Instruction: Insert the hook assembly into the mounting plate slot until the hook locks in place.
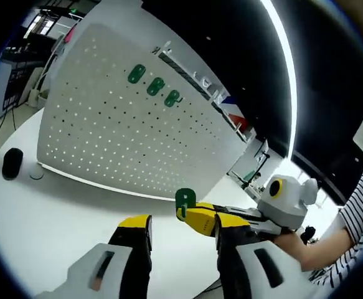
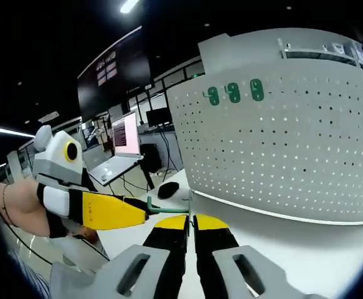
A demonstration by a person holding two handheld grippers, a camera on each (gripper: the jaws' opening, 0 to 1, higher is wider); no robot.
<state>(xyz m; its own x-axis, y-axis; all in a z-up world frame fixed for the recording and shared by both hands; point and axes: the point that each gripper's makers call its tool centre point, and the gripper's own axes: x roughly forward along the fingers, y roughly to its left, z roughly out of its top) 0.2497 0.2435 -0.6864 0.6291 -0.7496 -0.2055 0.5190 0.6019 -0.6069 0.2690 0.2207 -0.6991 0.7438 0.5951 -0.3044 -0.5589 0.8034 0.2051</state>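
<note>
The green hook (image 1: 185, 200) hangs above the white bench (image 1: 56, 205), clear of the pegboard (image 1: 125, 124), gripped by the right claw (image 1: 197, 219), whose yellow-tipped jaws are clenched on its thin metal stem, probably to aim it at a slot. Three matching green hooks (image 1: 153, 84) already sit high on the board, a matte white sheet dotted with small holes. The left claw (image 1: 182, 233) is released, holding nothing. A black mouse (image 1: 11, 163) lies near the bench's edge.

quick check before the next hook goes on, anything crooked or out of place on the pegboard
Nothing stands out. Three green hooks sit in an even row near the top of the white pegboard, which stands on the table; a fourth hook is held near it.
</note>
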